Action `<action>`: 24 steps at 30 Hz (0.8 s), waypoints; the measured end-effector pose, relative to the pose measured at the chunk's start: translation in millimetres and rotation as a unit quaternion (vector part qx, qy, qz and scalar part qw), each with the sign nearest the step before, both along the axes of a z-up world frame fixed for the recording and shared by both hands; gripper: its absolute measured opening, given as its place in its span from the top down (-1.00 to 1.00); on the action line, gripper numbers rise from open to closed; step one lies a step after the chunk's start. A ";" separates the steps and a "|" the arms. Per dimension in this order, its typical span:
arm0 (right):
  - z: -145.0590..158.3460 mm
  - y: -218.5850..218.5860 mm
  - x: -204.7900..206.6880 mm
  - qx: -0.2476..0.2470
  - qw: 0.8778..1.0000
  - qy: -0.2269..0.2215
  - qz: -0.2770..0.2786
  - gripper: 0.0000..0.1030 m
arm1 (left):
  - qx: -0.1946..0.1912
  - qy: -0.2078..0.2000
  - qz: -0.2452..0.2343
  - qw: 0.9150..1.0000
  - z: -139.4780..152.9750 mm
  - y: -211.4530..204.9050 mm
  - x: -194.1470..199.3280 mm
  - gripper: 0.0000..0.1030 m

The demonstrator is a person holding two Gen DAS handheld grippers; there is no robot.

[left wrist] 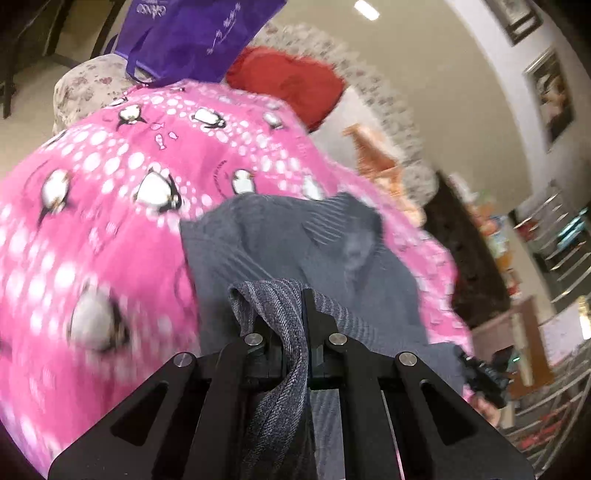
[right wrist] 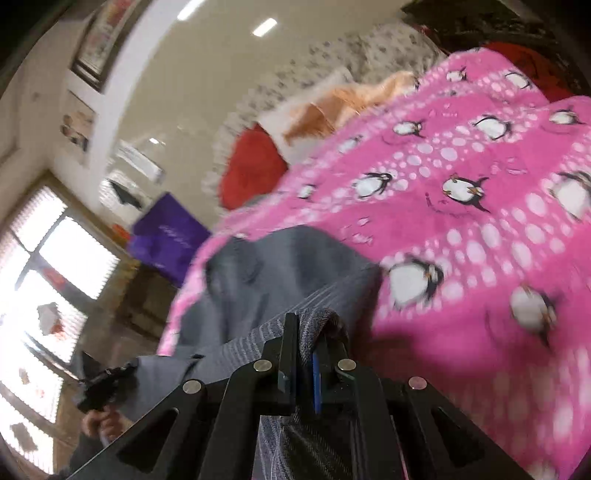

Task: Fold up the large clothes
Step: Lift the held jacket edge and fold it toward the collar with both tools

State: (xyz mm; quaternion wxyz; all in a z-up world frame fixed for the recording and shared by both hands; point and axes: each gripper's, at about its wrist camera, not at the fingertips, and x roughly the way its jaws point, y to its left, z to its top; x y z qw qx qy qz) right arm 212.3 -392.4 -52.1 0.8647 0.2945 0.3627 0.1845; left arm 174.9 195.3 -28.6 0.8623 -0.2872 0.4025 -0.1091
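Left gripper (left wrist: 295, 317): fingers clamped on a bunched fold of the grey garment (left wrist: 273, 236).
Right gripper (right wrist: 306, 339): fingers pinched shut on another gathered edge of grey garment (right wrist: 273, 266).
Grey garment: woven cloth, fine pale stripes, ridged at the clamps; drapes ahead of both finger pairs, spread over the pink blanket (left wrist: 110, 206).
Pink blanket: fleecy, white dots, penguin print; beyond and beside the fingers.
Beyond fingertips: purple bag (left wrist: 192, 33), red cushion (left wrist: 291, 83), both blurred.
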 end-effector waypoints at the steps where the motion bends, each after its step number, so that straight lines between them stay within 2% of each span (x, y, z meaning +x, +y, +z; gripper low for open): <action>1: -6.8 2.1 18.6 -0.011 1.000 0.014 -0.002 0.90 | 0.018 0.011 -0.001 1.000 -6.5 -1.8 16.3 0.90; 6: -40.8 17.7 73.2 -0.089 0.994 0.066 -0.001 0.91 | 0.077 0.066 -0.011 0.995 -53.5 -5.3 74.2 0.81; 8: -47.4 28.8 82.2 -0.128 0.990 0.057 0.009 0.91 | 0.122 0.049 -0.026 0.991 -60.4 -15.6 74.2 0.80; 10: -47.9 33.8 85.7 -0.146 0.988 0.051 0.015 0.91 | 0.167 0.017 -0.037 0.985 -62.4 -25.1 67.5 0.77; 14: -47.9 33.5 86.7 -0.157 0.986 0.054 0.021 0.86 | 0.241 -0.035 -0.066 0.968 -67.2 -33.2 46.3 0.72; 16: -44.1 32.1 84.4 -0.152 0.986 0.059 0.024 0.78 | 0.250 -0.026 -0.065 0.966 -64.9 -30.7 40.5 0.68; 18: -35.1 29.2 83.9 -0.117 0.990 0.076 0.033 0.66 | 0.249 -0.012 -0.061 0.967 -59.6 -25.9 36.3 0.67; 20: -22.1 21.0 78.1 -0.067 0.993 0.089 0.030 0.65 | 0.251 -0.006 -0.061 0.966 -51.4 -22.4 29.7 0.67; 22: -3.5 7.6 61.1 -0.014 0.997 0.070 0.020 0.57 | 0.257 -0.003 -0.064 0.964 -44.3 -19.1 21.0 0.66; 23: 6.8 0.8 49.6 0.000 0.998 0.057 0.013 0.43 | 0.259 0.001 -0.067 0.964 -42.2 -19.8 18.9 0.65; 24: 16.6 -4.1 36.5 0.002 0.999 0.045 0.007 0.37 | 0.258 0.008 -0.070 0.964 -41.0 -19.3 16.7 0.55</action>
